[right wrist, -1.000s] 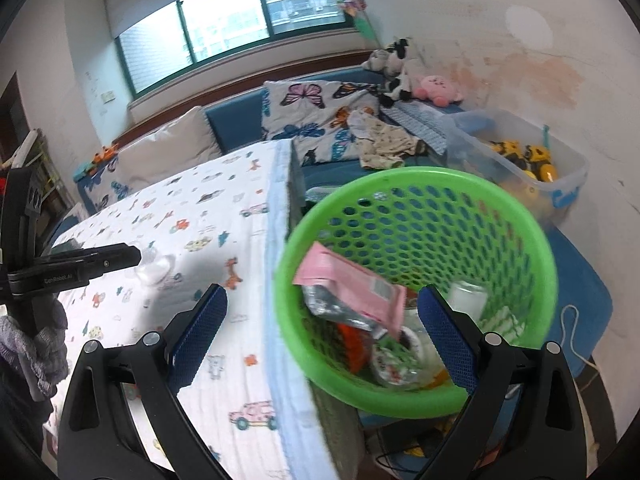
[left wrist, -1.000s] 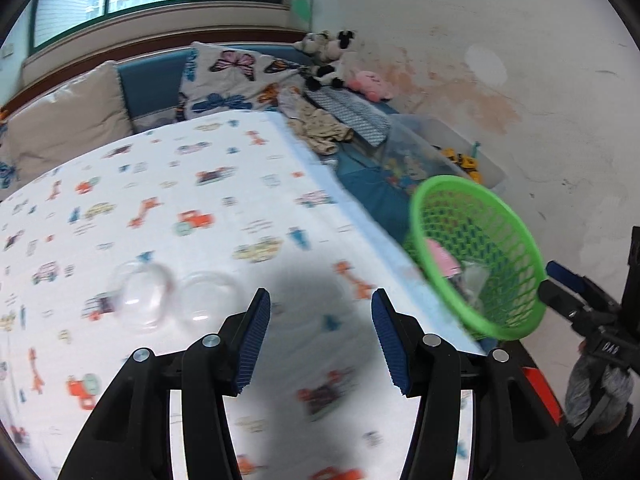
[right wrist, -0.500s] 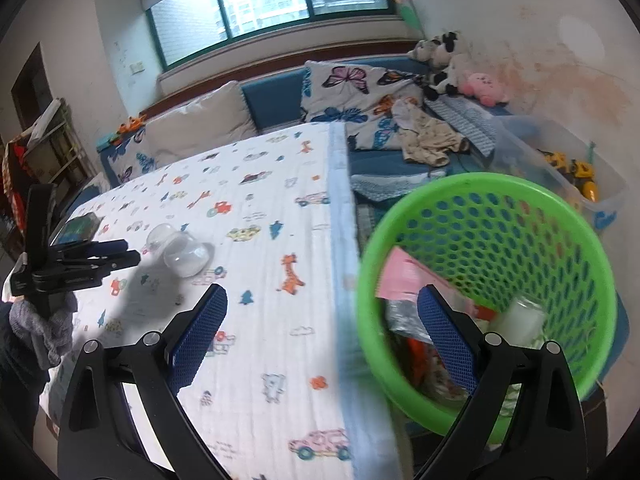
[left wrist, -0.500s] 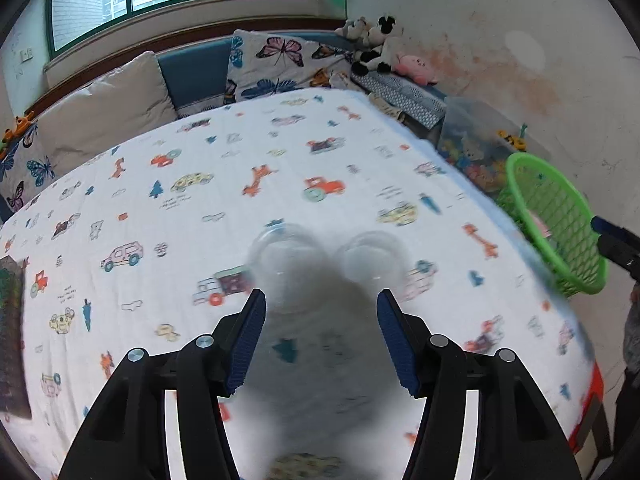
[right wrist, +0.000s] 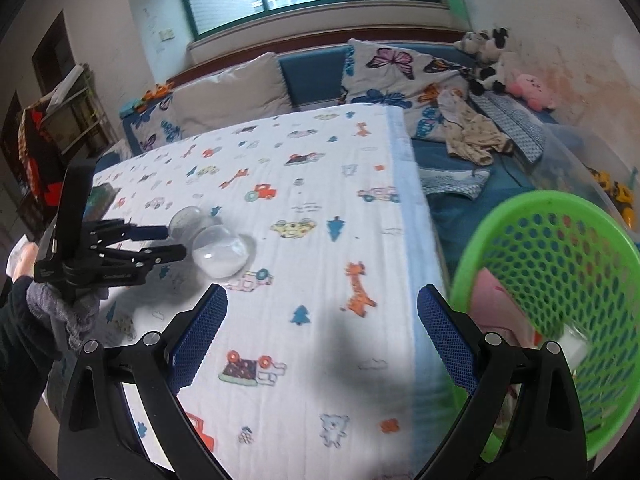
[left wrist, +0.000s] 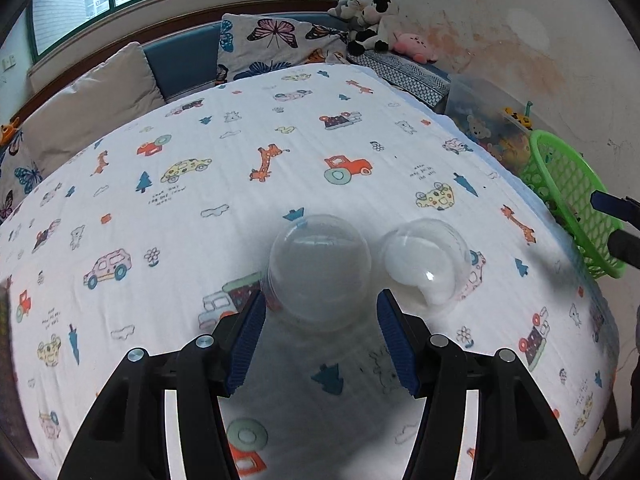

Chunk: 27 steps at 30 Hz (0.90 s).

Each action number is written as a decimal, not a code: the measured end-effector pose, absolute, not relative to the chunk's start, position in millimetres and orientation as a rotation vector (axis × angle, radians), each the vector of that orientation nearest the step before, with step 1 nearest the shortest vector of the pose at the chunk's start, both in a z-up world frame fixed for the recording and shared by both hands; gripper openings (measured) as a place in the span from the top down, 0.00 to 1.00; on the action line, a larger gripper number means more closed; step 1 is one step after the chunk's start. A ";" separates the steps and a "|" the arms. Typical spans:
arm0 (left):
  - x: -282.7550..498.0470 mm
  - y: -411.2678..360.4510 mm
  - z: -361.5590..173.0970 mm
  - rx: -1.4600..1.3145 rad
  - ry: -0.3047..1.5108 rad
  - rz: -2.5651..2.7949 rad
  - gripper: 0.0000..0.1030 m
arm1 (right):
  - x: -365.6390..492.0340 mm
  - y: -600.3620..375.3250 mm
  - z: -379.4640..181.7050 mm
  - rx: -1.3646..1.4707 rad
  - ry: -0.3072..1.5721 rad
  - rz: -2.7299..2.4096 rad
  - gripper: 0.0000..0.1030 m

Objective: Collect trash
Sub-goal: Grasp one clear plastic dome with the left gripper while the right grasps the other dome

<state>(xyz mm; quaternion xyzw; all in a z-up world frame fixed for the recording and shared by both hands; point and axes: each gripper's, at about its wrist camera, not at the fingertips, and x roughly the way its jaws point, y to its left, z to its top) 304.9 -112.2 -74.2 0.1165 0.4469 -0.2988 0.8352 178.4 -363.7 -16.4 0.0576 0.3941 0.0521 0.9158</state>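
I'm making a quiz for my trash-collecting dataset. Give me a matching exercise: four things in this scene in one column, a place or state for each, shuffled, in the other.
Things:
1. left tool
2. right tool
3. green basket
4. pink plush

Places or states:
A. holds trash, past the bed's edge
B. open, around a clear dome lid
C. open, nothing between its fingers
D. beside the cow toy by the wall

Pairs: 1-B, 2-C, 3-A, 4-D
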 end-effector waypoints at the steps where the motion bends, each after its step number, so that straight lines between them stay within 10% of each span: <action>1: 304.6 -112.9 -74.0 0.249 0.944 -0.633 0.46 | 181.5 -360.6 -17.6 0.112 0.816 0.115 0.08; 27: 307.3 -72.5 -51.2 0.183 0.882 -0.545 0.49 | 228.5 -286.2 -45.5 -0.014 0.877 0.263 0.10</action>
